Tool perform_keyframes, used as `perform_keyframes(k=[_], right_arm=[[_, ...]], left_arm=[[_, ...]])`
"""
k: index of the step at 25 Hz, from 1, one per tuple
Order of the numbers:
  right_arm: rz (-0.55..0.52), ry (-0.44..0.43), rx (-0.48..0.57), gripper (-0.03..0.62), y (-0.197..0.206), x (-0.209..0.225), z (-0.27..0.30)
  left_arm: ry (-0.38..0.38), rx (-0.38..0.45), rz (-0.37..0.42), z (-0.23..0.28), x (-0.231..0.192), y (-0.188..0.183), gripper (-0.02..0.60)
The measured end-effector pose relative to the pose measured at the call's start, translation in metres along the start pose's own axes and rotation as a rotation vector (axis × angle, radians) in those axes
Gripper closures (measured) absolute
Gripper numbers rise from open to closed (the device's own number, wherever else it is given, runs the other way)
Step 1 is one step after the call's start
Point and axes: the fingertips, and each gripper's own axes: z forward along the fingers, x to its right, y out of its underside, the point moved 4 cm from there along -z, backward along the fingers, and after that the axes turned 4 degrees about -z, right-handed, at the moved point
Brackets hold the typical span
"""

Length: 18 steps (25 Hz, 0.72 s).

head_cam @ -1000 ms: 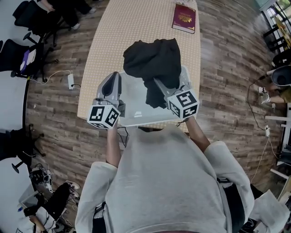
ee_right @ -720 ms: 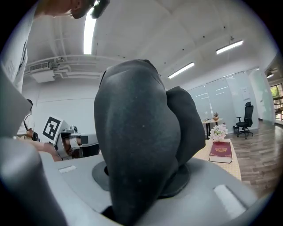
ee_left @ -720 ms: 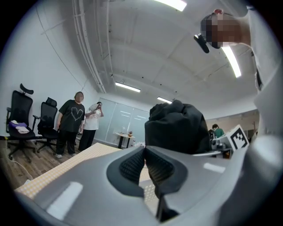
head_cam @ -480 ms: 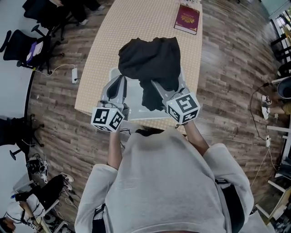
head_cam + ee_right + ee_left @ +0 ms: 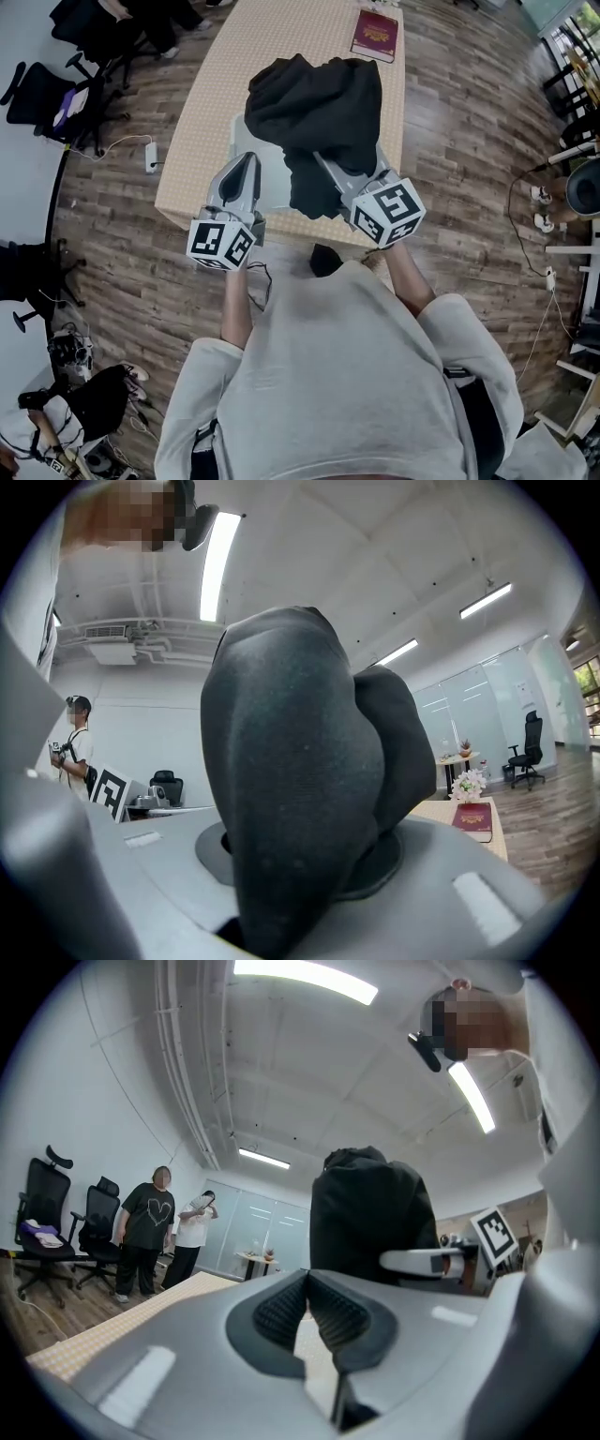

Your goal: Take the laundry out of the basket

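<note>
Dark wood-plank floor [image 5: 469,141], long table [image 5: 281,56] with tan chequered top, red book [image 5: 375,35] at its far end, black office chairs [image 5: 37,94] to the left, white power strip [image 5: 151,156] on the floor, white walls [image 5: 84,1101], ceiling strip lights [image 5: 300,979], glass partition [image 5: 272,1232], two people [image 5: 150,1227] standing.

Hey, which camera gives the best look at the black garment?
The head view: the whole black garment shows, hanging from the right gripper above the table. The right gripper view shows only a close fold clamped in its jaws; the left gripper view, just a dark lump.
</note>
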Motion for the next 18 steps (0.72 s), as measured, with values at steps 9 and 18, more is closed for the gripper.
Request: perform_keyframes(k=[9,18], right_arm=[[-0.026,0.047,-0.017,0.47,0.003,-0.075,-0.059],[0.013,0.068,-0.052,0.47,0.014,-0.117,-0.093]], left_arm=[[0.035,0.01,-0.013,-0.085,0.033,-0.003,0.569],[0.049,-0.001,-0.027,-0.129,0.056,-0.005,0.569]])
